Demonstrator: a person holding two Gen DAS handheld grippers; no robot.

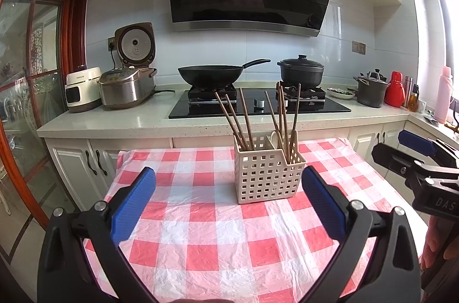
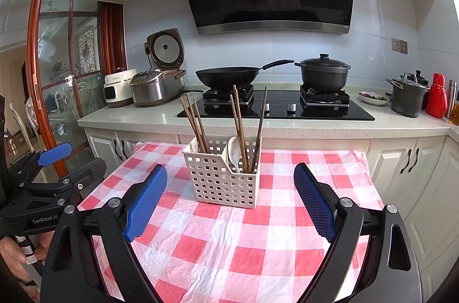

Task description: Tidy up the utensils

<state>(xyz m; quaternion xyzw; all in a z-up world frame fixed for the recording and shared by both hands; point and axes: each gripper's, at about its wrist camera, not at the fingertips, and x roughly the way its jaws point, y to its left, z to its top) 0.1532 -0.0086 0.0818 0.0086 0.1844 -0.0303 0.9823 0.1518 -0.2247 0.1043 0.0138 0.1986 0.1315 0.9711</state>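
Hovering wide and empty, left tongs [image 1: 228, 201] and right tongs [image 2: 231, 198] both point at the basket [image 2: 223, 178] straight ahead on the checkered desk [image 2: 229, 245], nothing between. Basket sits just past both sets of tips, about equally near each. Chopsticks [image 2: 239, 128] stand upright in it, leaning slightly, in two bunches; a white spoon [image 2: 233, 151] is in the right compartment. No loose utensils visible on the desk; sorting looks done. Beyond: stove [image 2: 275, 109], wok [image 2: 226, 76], pot [image 2: 324, 73].

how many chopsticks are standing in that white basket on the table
7 chopsticks: three lean left in the left compartment of the basket, four stand in the right one beside a white spoon. Some may hide behind others.
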